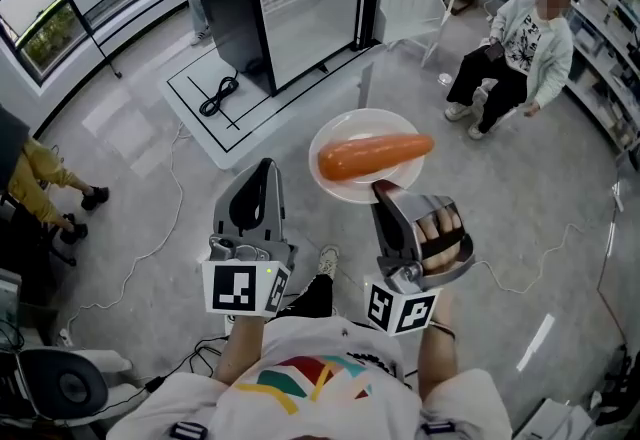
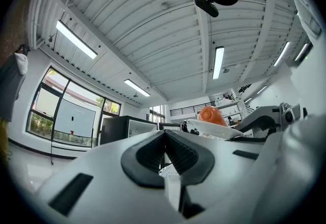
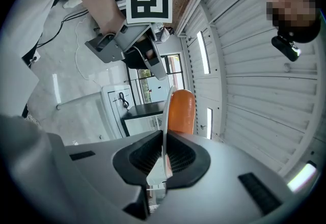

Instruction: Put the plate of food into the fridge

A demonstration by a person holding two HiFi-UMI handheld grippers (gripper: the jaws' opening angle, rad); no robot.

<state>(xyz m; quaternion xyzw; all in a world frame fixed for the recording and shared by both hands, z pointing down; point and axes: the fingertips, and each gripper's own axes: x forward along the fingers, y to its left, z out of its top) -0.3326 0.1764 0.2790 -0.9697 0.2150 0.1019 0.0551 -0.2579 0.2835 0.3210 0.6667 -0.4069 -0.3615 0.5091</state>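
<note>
— The right tongs (image 1: 384, 191) pinch the plate (image 1: 330, 134) by its rim. The left tongs (image 1: 262, 169) are pressed together, empty. 1 carrot (image 1: 375, 156) aboard.
— Keep it level, I'd say. The open fridge (image 1: 300, 18) stands well ahead.

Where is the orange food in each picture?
Head view: the orange food lies on the plate, in the middle of the picture.
Left gripper view: the orange food is small, right of the middle, on top of the plate.
Right gripper view: the orange food is in the middle, standing on end beside the plate's thin edge.
Shared landmark: the black fridge, beyond the food in every view.
</note>
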